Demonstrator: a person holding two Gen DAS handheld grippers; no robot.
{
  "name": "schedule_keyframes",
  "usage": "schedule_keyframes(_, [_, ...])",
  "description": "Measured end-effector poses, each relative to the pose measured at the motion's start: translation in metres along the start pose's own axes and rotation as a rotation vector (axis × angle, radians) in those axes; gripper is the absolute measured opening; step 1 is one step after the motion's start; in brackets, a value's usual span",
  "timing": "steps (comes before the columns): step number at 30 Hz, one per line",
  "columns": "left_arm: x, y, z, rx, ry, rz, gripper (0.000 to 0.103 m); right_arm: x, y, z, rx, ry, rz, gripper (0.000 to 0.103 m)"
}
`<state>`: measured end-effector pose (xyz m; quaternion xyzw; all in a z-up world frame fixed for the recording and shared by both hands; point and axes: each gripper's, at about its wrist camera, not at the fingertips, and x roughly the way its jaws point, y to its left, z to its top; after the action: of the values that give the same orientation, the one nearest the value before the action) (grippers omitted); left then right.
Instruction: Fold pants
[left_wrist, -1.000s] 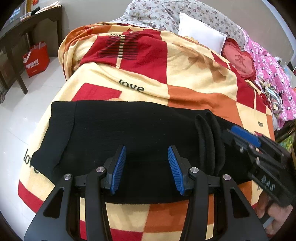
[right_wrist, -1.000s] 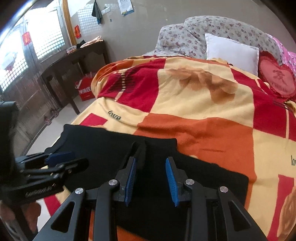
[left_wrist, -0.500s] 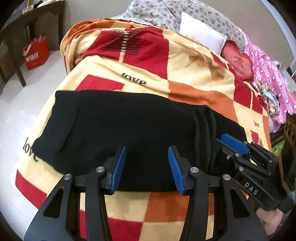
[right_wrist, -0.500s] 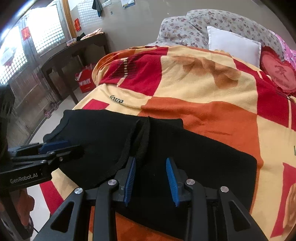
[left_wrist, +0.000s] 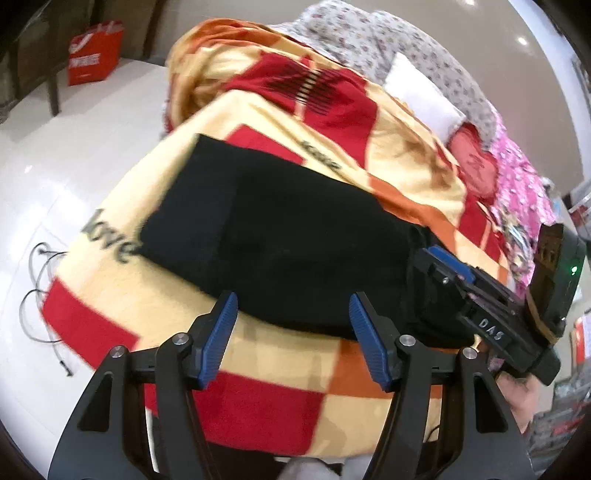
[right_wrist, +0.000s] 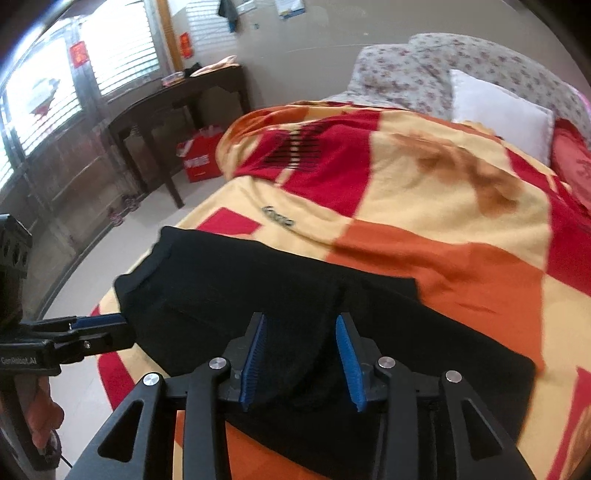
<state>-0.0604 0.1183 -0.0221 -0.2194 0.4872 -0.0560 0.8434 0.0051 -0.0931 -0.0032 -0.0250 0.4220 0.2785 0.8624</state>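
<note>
Black pants (left_wrist: 280, 236) lie folded flat on a red, orange and yellow checked blanket (left_wrist: 258, 391) near the foot of the bed; they also show in the right wrist view (right_wrist: 258, 291). My left gripper (left_wrist: 291, 314) is open and empty, held just off the pants' near edge. My right gripper (right_wrist: 301, 334) is open and empty above the middle of the pants, over a raised fold. The right gripper also shows in the left wrist view (left_wrist: 448, 267) at the pants' right end. The left gripper shows in the right wrist view (right_wrist: 99, 328) at the left edge.
A white pillow (right_wrist: 502, 118) and floral bedding (right_wrist: 406, 74) lie at the head of the bed. A dark wooden table (right_wrist: 177, 107) and a red bag (right_wrist: 199, 162) stand left of the bed. A thin cable (left_wrist: 40, 291) lies on the white floor.
Both grippers have pulled back from the pants toward the foot of the bed and stayed open. The left wrist view has tilted, so the pants now lie further ahead.
</note>
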Motion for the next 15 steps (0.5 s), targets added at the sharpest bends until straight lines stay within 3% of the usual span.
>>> schedule_keyframes(7, [-0.010, 0.036, -0.007, -0.089, -0.015, 0.070, 0.063, 0.036, 0.035, 0.028, -0.108, 0.030, 0.117, 0.039])
schedule_keyframes(15, [0.003, 0.047, -0.002, -0.138, -0.010, 0.104, 0.063, 0.081, 0.067, 0.062, -0.217, 0.084, 0.139, 0.042])
